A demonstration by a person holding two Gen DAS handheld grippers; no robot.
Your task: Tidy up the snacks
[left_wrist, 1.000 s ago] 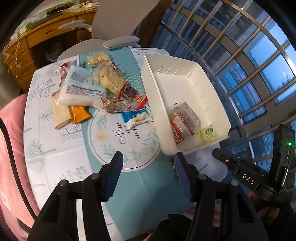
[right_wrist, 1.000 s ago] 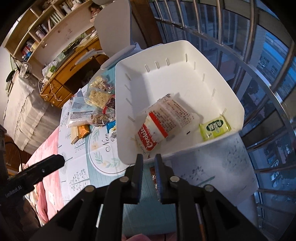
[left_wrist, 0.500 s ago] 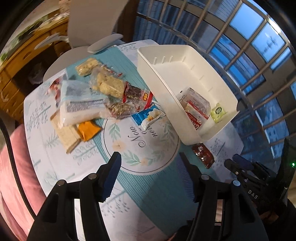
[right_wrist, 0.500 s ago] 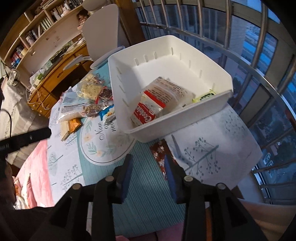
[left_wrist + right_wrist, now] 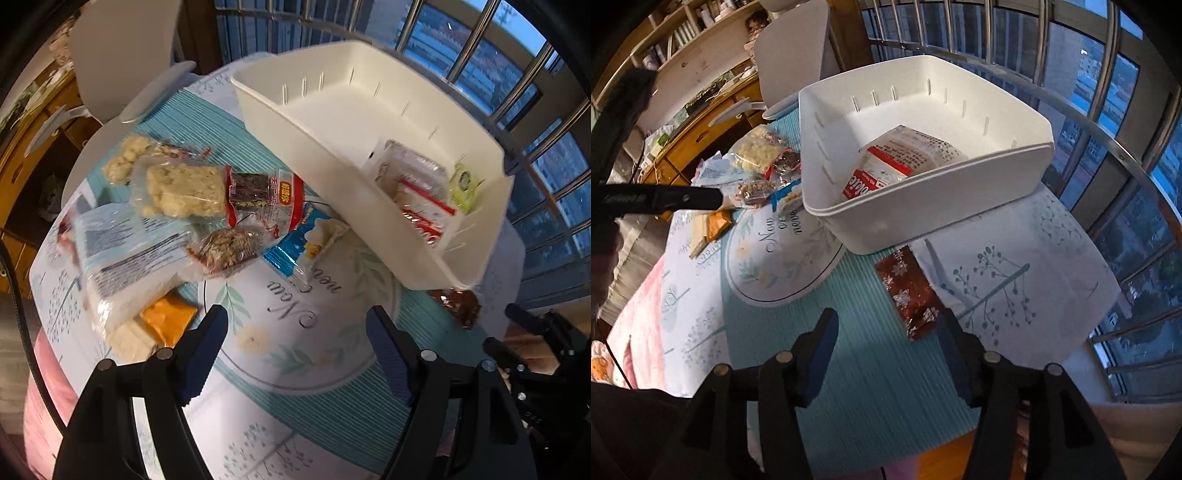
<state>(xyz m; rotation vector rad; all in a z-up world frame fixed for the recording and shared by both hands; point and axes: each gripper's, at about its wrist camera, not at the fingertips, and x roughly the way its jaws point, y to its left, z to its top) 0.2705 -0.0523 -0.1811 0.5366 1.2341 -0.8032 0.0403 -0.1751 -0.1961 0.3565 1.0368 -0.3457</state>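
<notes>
A round table (image 5: 871,398) stood beside a tall window with curved metal bars (image 5: 1108,155), blue dusk outside. It was covered with a cloth of teal stripes, white panels printed with pale branches, and a central white circle bearing script that began "New"; the rest was too blurred to read. Behind the table stood a pale grey chair (image 5: 792,48), and beyond it a wooden desk with drawers (image 5: 698,140) under cluttered bookshelves (image 5: 683,33).

A white plastic bin (image 5: 923,206) with slotted walls sat on the far side of the table, near the window. Inside lay a clear packet with a red and white label (image 5: 886,170) whose lettering seemed to read "Cookie", partly hidden by the wall, and a small green sachet (image 5: 463,182) against the end wall. A dark red wrapper with silver snowflakes (image 5: 910,291) lay flat on the cloth just in front of the bin, outside it.

To the left of the bin, more snacks were heaped: a clear pack of pale puffed bars (image 5: 184,190), a red-edged pack (image 5: 266,197) with illegible yellow print, a blue wrapper (image 5: 295,247), a white bag (image 5: 125,266) with dense small text, and an orange packet (image 5: 168,319).

The left gripper (image 5: 295,332) hung over the central circle, jaws opening wide, nothing between them. The right gripper (image 5: 886,347) hung just short of the snowflake wrapper, jaws opening, not pressing on it.
</notes>
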